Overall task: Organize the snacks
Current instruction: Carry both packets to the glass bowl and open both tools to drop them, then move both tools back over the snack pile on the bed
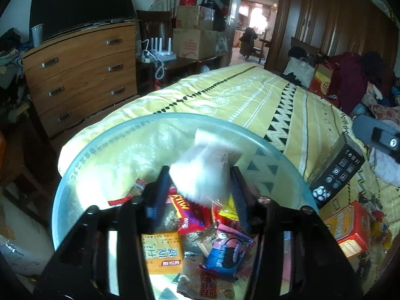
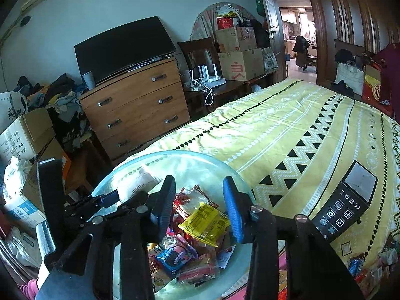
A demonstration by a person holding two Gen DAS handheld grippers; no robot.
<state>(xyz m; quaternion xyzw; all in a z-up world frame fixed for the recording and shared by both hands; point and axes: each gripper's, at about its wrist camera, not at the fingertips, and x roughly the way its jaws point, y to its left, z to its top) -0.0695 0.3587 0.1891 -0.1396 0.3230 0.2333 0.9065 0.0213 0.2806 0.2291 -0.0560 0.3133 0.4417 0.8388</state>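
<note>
My left gripper (image 1: 200, 175) stands released, the light, crinkly white packet (image 1: 207, 167) loose between its jaws, best pinched mid-body; my right gripper (image 2: 200, 200) gapes empty.

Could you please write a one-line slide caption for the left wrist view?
Left gripper releases a white packet over a glass bowl of snacks on the bed.

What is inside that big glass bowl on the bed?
The glass bowl holds a heap of wrapped snacks: a yellow packet on top, a blue cookie pack and a white packet by the rim. Lower wrappers are covered.
</note>
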